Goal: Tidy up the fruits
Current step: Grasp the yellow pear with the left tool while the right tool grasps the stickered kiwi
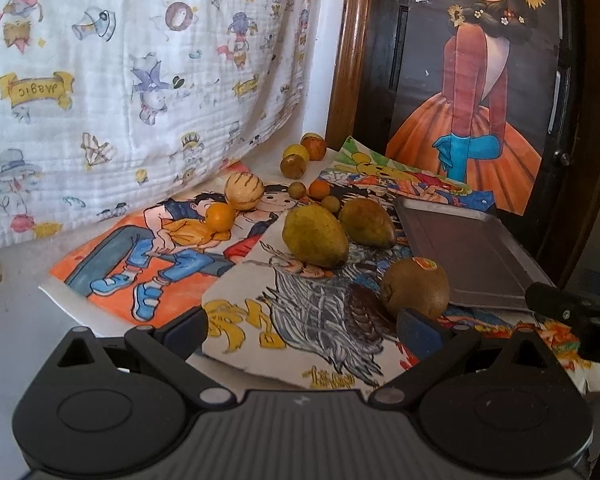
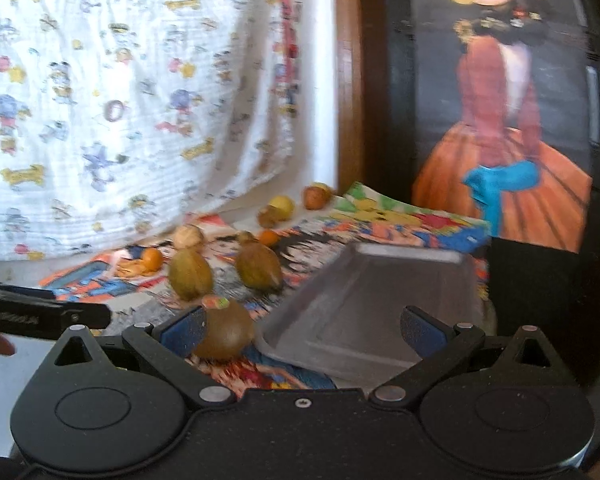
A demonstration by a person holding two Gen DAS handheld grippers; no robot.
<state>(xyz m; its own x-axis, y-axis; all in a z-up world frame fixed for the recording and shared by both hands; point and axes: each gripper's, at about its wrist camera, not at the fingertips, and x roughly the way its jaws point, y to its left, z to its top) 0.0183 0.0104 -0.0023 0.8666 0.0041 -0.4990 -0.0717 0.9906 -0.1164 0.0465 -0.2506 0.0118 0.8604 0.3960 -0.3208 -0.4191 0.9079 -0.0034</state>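
Fuzzy brown kiwi (image 1: 416, 289) beside rectangular metal tray (image 1: 466, 254); tongs agape.

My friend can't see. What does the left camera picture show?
The open left gripper hovers over cartoon drawings scattered with fruit: a kiwi nearest, two pears, oranges. An empty metal tray sits right.

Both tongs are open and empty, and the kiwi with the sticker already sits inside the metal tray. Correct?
Not quite. The kiwi lies on the drawings beside the metal tray, not inside it, as the left wrist view shows. The left tongs and right tongs are open and empty.
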